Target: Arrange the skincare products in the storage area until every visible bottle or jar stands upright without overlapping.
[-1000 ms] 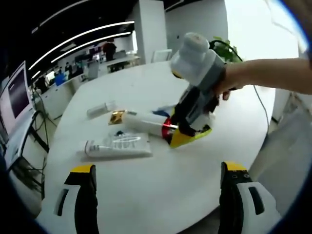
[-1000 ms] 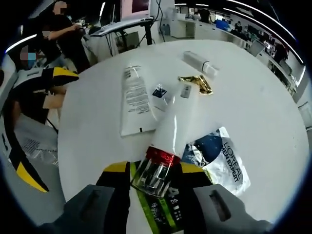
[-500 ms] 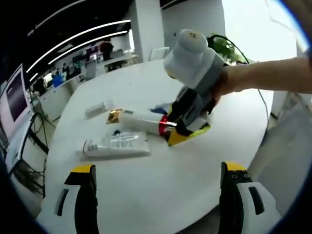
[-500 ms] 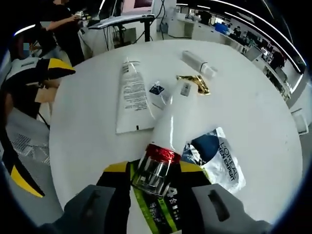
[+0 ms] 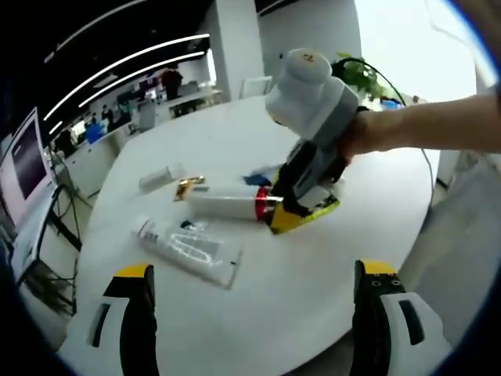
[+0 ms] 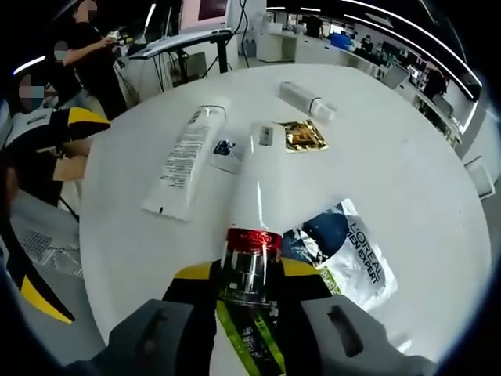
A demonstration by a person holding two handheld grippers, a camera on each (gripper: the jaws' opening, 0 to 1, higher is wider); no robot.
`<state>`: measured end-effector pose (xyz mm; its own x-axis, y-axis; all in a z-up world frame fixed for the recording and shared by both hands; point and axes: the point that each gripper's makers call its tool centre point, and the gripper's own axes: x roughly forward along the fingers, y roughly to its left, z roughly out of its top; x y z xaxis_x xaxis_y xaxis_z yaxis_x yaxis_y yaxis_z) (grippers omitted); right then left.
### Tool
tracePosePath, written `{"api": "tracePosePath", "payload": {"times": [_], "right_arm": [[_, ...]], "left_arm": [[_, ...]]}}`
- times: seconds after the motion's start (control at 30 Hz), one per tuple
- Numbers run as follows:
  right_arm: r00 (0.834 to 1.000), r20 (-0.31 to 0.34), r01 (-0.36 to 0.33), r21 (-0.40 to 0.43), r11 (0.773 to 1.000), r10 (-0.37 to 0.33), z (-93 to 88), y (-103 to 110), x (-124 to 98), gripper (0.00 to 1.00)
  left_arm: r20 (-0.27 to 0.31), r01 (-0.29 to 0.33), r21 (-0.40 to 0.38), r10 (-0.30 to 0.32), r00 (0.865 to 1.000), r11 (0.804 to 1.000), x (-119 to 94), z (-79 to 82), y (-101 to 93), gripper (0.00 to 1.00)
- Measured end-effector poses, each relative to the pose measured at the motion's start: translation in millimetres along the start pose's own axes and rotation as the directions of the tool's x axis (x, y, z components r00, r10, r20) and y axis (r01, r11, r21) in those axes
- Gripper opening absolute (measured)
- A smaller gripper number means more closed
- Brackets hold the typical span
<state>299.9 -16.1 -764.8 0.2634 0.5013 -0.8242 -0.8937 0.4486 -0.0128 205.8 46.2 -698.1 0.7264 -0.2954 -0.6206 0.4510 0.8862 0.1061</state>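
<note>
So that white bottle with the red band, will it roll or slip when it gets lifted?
The white bottle is round and lying flat, so it probably rolls if released. The right claw grips only its clear cap, which looks smooth; the long body may sag or slip.

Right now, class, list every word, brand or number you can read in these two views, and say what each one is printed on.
"L'OREAL" and "EXPERT": on the sachet beside the white bottle.
Print on the white tube: too small to read.
Label on the white bottle: too blurred to read.
Green strip between the right tool's jaws: its letters are unclear.
Small tube and gold packet: no readable text.
</note>
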Motion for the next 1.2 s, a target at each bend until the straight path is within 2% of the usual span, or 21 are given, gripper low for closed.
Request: {"api": "tracePosePath", "payload": {"times": [0.3,0.43,0.6,0.73,0.8,0.93,1.0,1.13,1.2], "right_arm": [[1.000,-0.007,-0.005,0.002,1.000,0.005,-3.1,-1,-10,0.27],[1.000,0.006,0.002,-0.022,1.000,-0.001,1.9,-2,-16,0.27],[1.000,0.018,0.014,-0.060,0.998,-0.013,5.3,-4,-23,0.27],[0.999,0.030,0.040,-0.116,0.992,-0.037,6.5,-4,-27,0.27],[0.999,0.032,0.048,-0.134,0.990,-0.044,5.6,-1,-31,0.27],[0.997,0.047,0.063,-0.170,0.983,-0.056,7.6,0,-40,0.27],[0.997,0.056,0.070,-0.186,0.980,-0.060,8.7,-1,-44,0.27],[0.995,0.067,0.088,-0.232,0.969,-0.074,9.9,3,-52,0.27],[0.994,0.065,0.101,-0.274,0.957,-0.086,11.8,3,-54,0.27]], "left_arm": [[0.003,0.005,-0.001,-0.005,1.000,1.000,-2,0.6,-2.5,0.99],[0.000,0.019,0.001,-0.019,1.000,1.000,-4,1.4,-4.9,0.99],[0.004,-0.001,0.027,0.001,1.000,1.000,-9,8.3,-1.2,0.99],[0.019,-0.028,0.144,0.025,0.999,0.989,-13,20.5,11.6,0.99],[0.028,-0.021,0.184,0.016,0.999,0.983,-11,25.3,13.6,0.98],[0.036,-0.029,0.209,0.022,0.999,0.977,-6,34.5,21.8,0.96],[0.060,-0.027,0.227,0.013,0.998,0.974,-3,41.4,23.9,0.96],[0.071,-0.002,0.252,-0.016,0.997,0.968,4,47.6,20.7,0.93],[0.066,0.024,0.304,-0.046,0.997,0.952,8,48.8,18.5,0.92]]}}
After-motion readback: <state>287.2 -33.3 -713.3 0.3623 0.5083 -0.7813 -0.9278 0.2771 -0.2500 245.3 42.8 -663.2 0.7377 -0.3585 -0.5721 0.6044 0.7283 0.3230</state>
